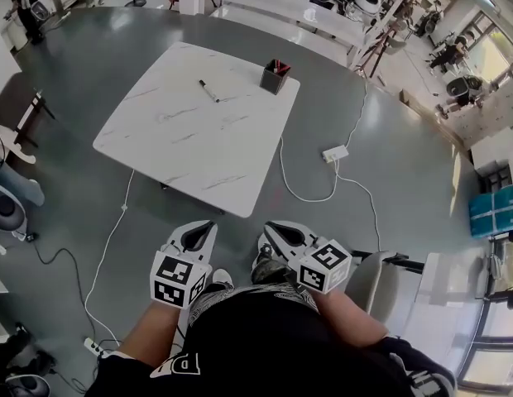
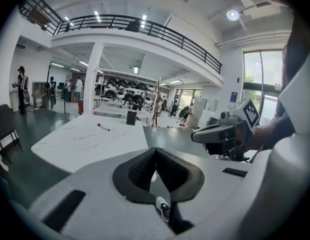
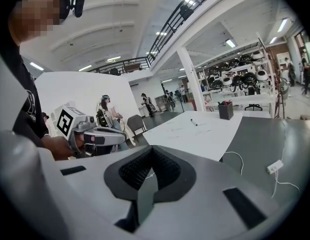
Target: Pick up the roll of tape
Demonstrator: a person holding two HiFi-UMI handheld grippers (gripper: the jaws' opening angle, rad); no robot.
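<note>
head view: the left hand-held gripper [image 1: 208, 225] and the right hand-held gripper [image 1: 270, 227] are held side by side above the grey floor [image 1: 381, 164], short of the white counter [image 1: 182, 147] — both point toward it. each gripper's own view shows its jaws closed together, with nothing between them. on the counter a marker [image 1: 208, 91] lies flat; a dark pen cup [image 1: 275, 77] stands near the far right corner, apart from the marker. a white power strip [image 1: 334, 153] lies on the floor to the counter's right. the roll of tape cannot be made out in any view.
</note>
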